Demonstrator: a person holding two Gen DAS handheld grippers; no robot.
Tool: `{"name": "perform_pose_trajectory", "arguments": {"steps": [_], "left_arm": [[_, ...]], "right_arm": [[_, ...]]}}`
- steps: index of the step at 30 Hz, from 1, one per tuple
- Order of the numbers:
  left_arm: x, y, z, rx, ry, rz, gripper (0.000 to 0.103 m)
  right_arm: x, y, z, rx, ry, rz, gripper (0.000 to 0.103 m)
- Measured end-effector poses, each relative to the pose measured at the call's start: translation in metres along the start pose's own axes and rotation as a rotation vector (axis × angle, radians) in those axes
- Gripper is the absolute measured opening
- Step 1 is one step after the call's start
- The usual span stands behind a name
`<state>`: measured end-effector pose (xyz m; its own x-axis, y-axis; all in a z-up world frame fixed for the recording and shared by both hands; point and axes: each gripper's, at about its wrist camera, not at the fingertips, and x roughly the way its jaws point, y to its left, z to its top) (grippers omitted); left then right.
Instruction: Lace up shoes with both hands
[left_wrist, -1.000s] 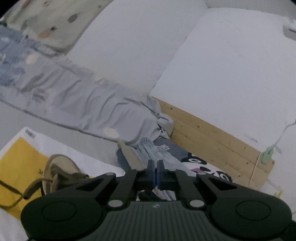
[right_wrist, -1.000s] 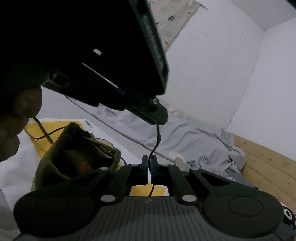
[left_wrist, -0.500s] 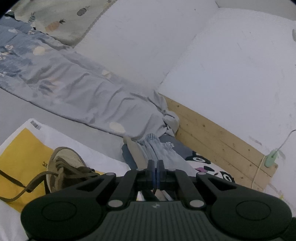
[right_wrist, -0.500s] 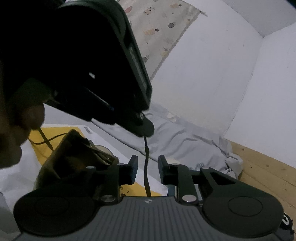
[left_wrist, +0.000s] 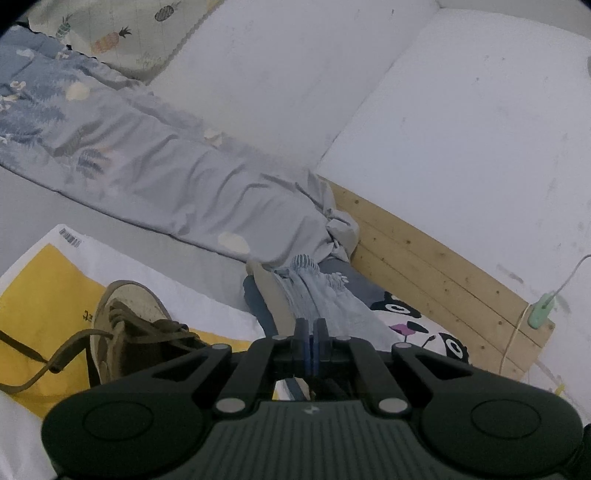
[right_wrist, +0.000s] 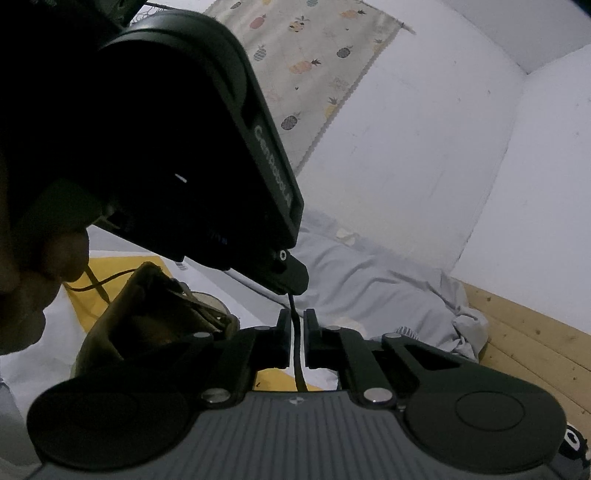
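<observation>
A worn brown shoe (left_wrist: 129, 332) lies on a yellow and white sheet (left_wrist: 48, 288), low on the left in the left wrist view. One loose lace end (left_wrist: 55, 362) trails left from it. My left gripper (left_wrist: 311, 328) is shut. In the right wrist view its tip (right_wrist: 290, 282) pinches the dark shoelace (right_wrist: 295, 343), which hangs straight down. Just below, my right gripper (right_wrist: 296, 321) is closing on that same lace, its pads against it. The shoe (right_wrist: 147, 317) shows its open collar behind the left finger.
A hand (right_wrist: 33, 280) holds the left gripper at the far left. A grey quilt (left_wrist: 166, 177) lies along the white wall. Folded clothes (left_wrist: 317, 295) and a wooden board (left_wrist: 424, 266) sit to the right, with a green plug and cable (left_wrist: 541, 310) beyond.
My right jaws opened around the lace and came together on it again. The left gripper's tip sank closer to the right fingers, and more of the shoe came into the left view.
</observation>
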<state>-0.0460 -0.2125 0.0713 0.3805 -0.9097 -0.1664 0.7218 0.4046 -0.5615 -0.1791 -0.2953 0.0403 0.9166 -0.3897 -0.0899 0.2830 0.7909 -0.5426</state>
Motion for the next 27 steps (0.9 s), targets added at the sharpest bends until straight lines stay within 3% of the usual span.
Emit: {"name": "perform_pose_trajectory", "arguments": {"steps": [15,17,19,23,27], "left_arm": [[0.001,0.005,0.001,-0.036,0.025,0.008,0.001],[-0.003,0.006,0.003,-0.030,0.012,0.019,0.014],[-0.012,0.014,0.009,-0.041,-0.020,0.052,0.040],[-0.035,0.040,0.020,-0.085,-0.076,0.162,0.043],[-0.051,0.051,0.024,-0.014,-0.047,0.327,0.050]], "right_arm": [[0.004,-0.007,0.000,0.065,0.021,0.073,0.001],[0.004,-0.011,0.001,0.092,0.026,0.084,0.001],[0.008,-0.020,0.002,0.139,0.038,0.086,0.001],[0.022,-0.055,-0.004,0.284,0.089,0.045,0.001],[0.036,-0.101,-0.013,0.431,0.138,-0.027,0.001]]}}
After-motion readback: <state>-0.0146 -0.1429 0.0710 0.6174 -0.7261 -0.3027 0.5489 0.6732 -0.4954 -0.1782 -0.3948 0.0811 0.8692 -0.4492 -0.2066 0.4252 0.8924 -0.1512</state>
